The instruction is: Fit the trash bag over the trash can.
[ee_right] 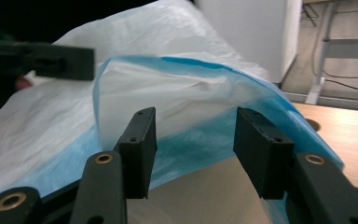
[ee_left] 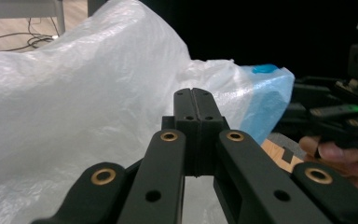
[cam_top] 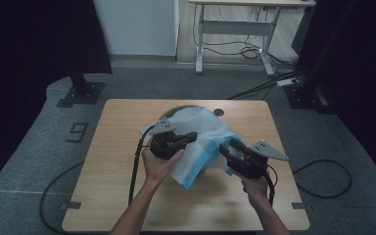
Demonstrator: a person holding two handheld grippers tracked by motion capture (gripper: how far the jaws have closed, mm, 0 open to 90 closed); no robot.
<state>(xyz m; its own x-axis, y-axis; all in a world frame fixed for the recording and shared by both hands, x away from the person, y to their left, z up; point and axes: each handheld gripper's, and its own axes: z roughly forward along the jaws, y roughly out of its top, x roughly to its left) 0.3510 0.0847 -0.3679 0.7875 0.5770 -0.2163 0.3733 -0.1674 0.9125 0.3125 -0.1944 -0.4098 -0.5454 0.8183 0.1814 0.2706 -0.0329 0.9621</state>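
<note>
I had the left gripper pinching the plastic bag; at four o'clock the right gripper stood spread around its blue hem. Next I judged: close there.

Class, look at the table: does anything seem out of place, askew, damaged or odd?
Nothing looks damaged or spilled. The white plastic bag with the blue edge lies crumpled over a round greenish object, hiding most of it, between the left tongs and right tongs.

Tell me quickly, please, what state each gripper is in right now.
Left gripper: shut; whether it pinches the white plastic bag cannot be told.
Right gripper: open, jaws apart at the bag's blue edge, not pressing it.
</note>
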